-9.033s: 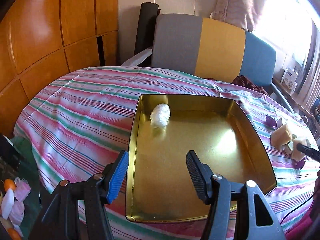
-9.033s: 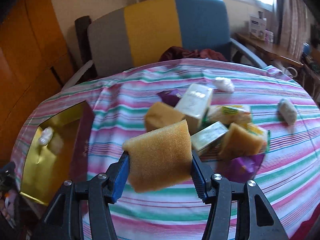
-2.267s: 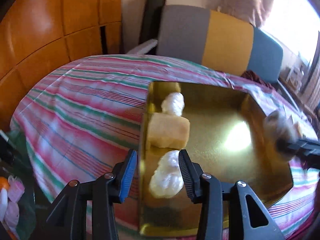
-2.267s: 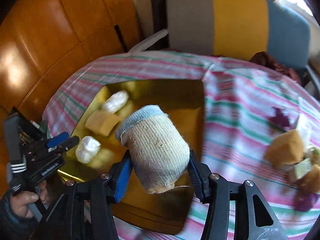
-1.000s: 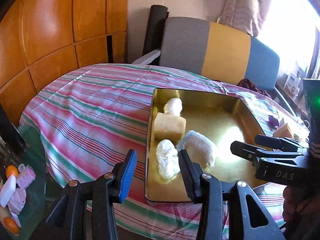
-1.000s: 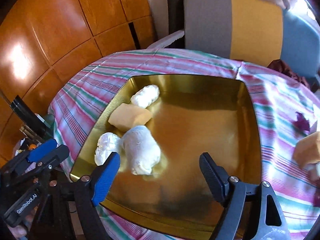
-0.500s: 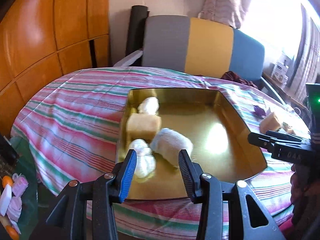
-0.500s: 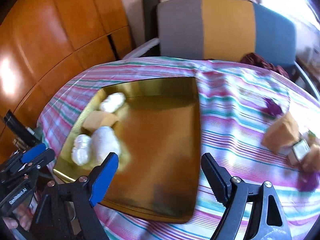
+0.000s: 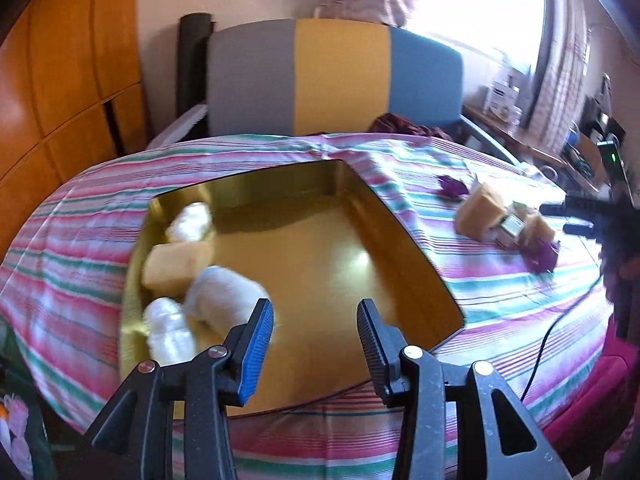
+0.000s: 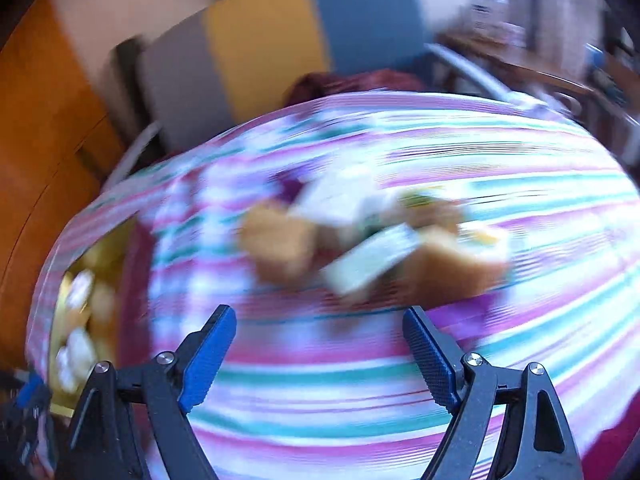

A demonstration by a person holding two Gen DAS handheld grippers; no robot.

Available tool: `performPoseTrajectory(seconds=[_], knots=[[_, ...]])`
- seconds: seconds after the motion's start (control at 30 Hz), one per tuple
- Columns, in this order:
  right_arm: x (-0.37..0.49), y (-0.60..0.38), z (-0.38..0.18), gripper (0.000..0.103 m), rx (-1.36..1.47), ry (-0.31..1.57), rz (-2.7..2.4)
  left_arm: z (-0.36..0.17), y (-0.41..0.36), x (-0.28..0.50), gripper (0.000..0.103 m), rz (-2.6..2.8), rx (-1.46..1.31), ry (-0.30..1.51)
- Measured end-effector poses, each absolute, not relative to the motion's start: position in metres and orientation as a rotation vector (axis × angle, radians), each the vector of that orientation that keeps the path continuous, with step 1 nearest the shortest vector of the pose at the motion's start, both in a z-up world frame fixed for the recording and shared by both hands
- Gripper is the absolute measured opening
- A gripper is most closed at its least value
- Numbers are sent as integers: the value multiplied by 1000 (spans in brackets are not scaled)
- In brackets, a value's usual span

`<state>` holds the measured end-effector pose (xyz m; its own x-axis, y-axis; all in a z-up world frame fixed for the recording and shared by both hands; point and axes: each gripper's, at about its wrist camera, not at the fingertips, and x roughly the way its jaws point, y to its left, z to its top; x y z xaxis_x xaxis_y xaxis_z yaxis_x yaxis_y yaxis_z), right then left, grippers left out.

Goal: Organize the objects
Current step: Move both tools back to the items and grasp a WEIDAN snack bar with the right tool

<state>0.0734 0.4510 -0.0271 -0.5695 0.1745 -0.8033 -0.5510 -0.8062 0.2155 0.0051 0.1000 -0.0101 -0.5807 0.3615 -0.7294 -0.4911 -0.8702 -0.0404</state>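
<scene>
The gold tray (image 9: 404, 236) holds two white bundles, a sponge (image 9: 176, 266) and a rolled sock (image 9: 224, 294) along its left edge. Both grippers (image 9: 314, 338) (image 10: 320, 350) gape empty; more sponges (image 9: 478, 210) lie on the table's right side.

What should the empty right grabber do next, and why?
Probably reach down to the nearest yellow sponge in the pile on the striped tablecloth and close on it. The right gripper is open with nothing between its jaws, and four things already sit in the gold tray.
</scene>
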Motion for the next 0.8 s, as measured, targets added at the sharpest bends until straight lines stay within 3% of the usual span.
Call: performPoseTrajectory(seconds=[0.2, 0.3, 0.63, 0.8], knots=[[99, 537, -24, 86, -1047, 698, 2201, -12, 130, 9, 44, 2344, -1062, 275], [86, 558, -28, 86, -1083, 630, 2192, -11, 140, 10, 44, 2314, -1057, 294], [-7, 543, -48, 90, -1527, -57, 2379, -12, 171, -1, 44, 2241, -1078, 283], [-41, 532, -74, 94, -1736, -292, 2361, -14, 182, -8, 44, 2212, -1099, 268]])
